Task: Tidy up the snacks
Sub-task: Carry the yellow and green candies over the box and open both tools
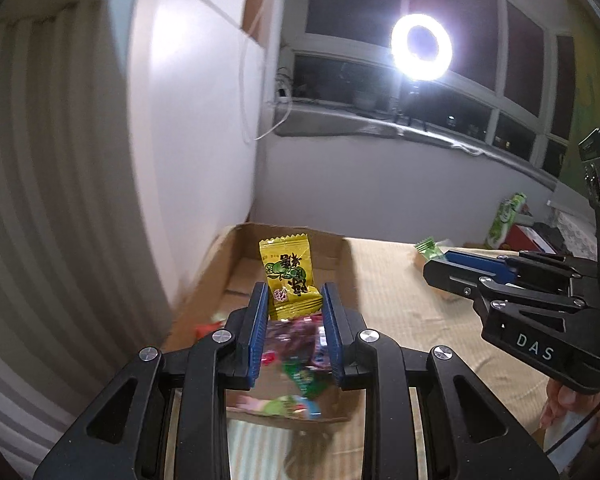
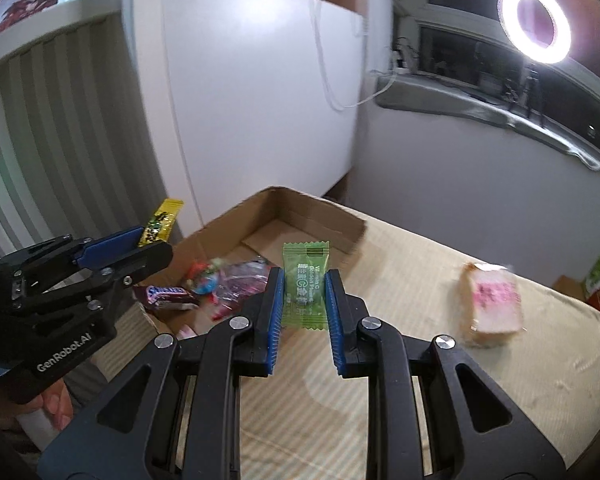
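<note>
My left gripper (image 1: 295,294) is shut on a yellow candy packet (image 1: 288,276) and holds it upright above the open cardboard box (image 1: 342,258); it also shows at the left of the right wrist view (image 2: 152,240), with the yellow packet (image 2: 162,224) sticking out. My right gripper (image 2: 303,280) is shut on a green candy packet (image 2: 305,284), held above the table next to the box (image 2: 340,220). In the left wrist view it (image 1: 434,262) is at the right with the green packet (image 1: 430,250). Several wrapped snacks (image 2: 204,280) lie in the box.
A wrapped pink-and-white cake slice (image 2: 494,304) lies on the beige tablecloth (image 2: 420,272) to the right. A green package (image 1: 506,220) and a red box (image 1: 526,236) stand at the table's far right. A white cabinet (image 2: 260,100) stands behind the box. A ring light (image 1: 421,47) shines at the window.
</note>
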`<state>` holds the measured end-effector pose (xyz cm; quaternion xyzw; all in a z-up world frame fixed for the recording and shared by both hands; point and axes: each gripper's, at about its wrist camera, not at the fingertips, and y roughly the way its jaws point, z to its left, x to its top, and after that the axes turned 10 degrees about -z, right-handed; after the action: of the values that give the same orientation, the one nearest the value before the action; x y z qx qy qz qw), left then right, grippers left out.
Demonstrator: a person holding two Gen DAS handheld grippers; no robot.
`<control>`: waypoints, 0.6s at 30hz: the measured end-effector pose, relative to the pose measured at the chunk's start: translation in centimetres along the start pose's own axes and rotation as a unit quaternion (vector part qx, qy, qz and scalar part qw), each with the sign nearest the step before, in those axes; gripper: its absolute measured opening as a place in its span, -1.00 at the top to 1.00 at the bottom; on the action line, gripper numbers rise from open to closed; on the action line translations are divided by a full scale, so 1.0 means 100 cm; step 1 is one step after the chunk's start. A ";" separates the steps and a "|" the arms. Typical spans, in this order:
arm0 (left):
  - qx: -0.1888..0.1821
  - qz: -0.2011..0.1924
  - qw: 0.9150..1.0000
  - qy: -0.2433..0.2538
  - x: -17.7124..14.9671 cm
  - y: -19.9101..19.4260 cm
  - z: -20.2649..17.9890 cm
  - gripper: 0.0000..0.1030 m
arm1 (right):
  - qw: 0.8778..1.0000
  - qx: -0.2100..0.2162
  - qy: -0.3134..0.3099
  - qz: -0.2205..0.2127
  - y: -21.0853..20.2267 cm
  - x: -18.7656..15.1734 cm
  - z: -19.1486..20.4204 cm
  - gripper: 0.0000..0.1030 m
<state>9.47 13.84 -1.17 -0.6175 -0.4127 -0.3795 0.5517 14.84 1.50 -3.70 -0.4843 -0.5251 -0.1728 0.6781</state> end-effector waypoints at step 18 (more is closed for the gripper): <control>0.015 0.045 0.997 -0.065 -0.024 0.044 0.040 -0.02 | 0.999 0.031 -0.016 0.029 0.076 -0.008 0.016 0.33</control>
<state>12.72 17.35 -5.45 -0.6502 -0.4255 -0.3070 0.5495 19.32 6.20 -8.08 -0.4809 -0.5271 -0.1287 0.6888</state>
